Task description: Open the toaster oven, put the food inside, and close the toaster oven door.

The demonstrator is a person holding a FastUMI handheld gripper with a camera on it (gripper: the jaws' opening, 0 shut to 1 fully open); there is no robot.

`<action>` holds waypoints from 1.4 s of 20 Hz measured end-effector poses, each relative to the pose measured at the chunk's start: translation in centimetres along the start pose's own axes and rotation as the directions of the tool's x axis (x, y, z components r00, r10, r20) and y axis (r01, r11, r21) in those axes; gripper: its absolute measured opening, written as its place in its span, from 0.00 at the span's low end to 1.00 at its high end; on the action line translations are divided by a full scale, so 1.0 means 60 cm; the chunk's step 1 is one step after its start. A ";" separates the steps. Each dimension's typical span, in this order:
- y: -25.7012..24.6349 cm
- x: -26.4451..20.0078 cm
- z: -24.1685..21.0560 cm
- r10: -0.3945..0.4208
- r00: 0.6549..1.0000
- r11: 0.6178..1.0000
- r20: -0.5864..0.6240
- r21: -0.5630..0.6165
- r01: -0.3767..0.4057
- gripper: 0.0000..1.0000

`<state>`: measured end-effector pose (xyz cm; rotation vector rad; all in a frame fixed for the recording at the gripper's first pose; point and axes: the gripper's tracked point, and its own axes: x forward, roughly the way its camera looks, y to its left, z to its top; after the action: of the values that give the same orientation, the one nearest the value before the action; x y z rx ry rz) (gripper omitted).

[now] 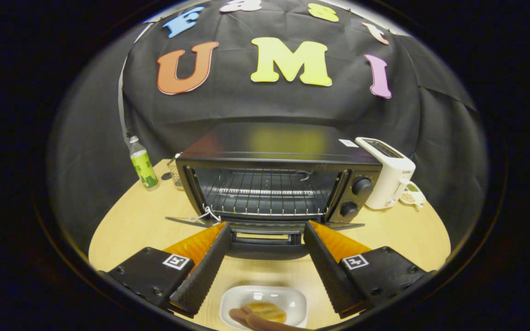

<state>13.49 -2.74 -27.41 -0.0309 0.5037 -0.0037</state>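
A: Item one?
B: Toaster oven (276, 184), on the table (127, 225), door (265, 239) dropped flat toward the gripper (265, 230), long axis crosswise, rack (265, 193) bare.
A: Food?
B: Flat bread piece (265, 311) on a white dish (288, 296), nearer than the oven, between the fingers; a fingertip (239, 315) touches it.
A: Gripper?
B: Spread wide, holding nothing.
A: Beside the oven?
B: White toaster (387, 172) one side, green bottle (143, 163) the other.

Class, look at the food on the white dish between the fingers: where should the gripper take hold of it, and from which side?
Grip the flat food across its width, coming down from above; the white dish rim blocks a low approach. The gripper is open.
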 end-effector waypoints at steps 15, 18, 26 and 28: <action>0.006 0.016 -0.174 -0.014 0.974 0.999 -0.228 0.025 0.021 1.00; 0.006 0.030 -0.168 -0.020 0.978 0.999 -0.206 0.020 0.025 1.00; 0.021 -0.042 -0.150 0.053 0.991 0.993 -0.123 0.110 -0.039 1.00; 0.014 -0.070 -0.148 0.044 0.995 0.993 -0.084 0.117 -0.034 1.00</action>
<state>5.52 -2.08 -33.19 0.0930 0.5899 0.0045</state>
